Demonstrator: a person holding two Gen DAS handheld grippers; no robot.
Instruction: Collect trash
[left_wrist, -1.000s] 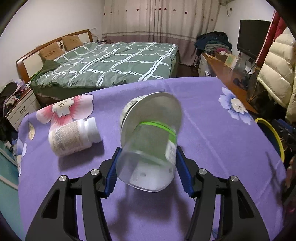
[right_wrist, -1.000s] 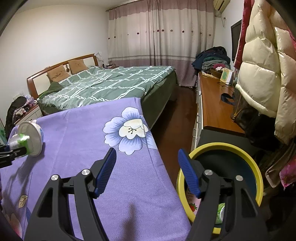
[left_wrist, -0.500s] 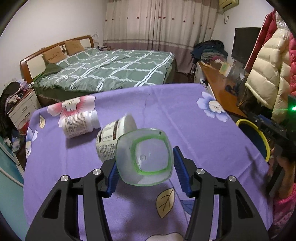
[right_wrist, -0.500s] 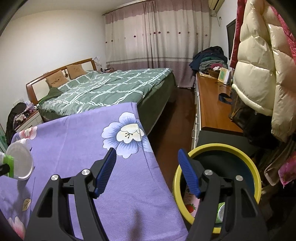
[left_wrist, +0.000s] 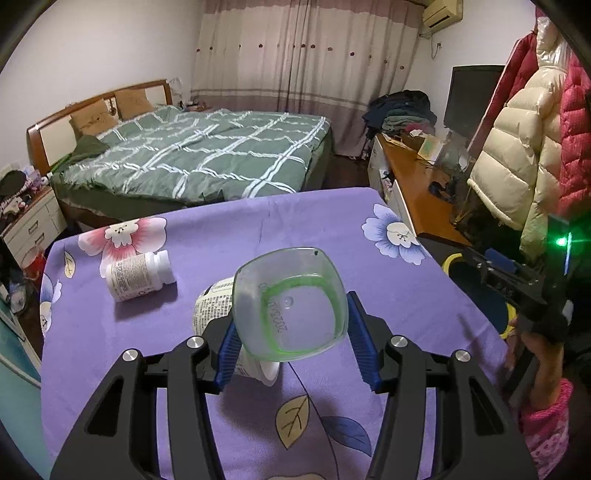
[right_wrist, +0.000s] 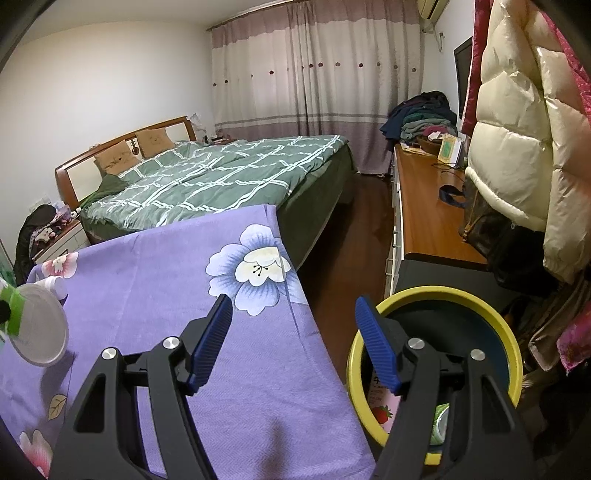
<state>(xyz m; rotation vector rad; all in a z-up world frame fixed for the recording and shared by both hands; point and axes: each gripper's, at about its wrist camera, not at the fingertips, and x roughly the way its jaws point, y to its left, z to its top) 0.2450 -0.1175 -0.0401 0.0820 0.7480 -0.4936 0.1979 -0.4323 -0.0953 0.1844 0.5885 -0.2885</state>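
One cup (left_wrist: 291, 304) rides clamped in the left gripper (left_wrist: 291, 338) above the table (left_wrist: 388, 295); right gripper (right_wrist: 293, 341) gapes empty. Next, probably: carry it over to the bin (right_wrist: 436, 295).

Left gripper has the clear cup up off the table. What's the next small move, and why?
Probably carry the clear cup rightward toward the yellow-rimmed bin beside the table. The left gripper grips it clear of the cloth, and the bin stands open beyond the table's right edge.

Bottle (left_wrist: 138, 275) left of tub (left_wrist: 218, 314) on table (left_wrist: 369, 266); bin (right_wrist: 436, 354) right.
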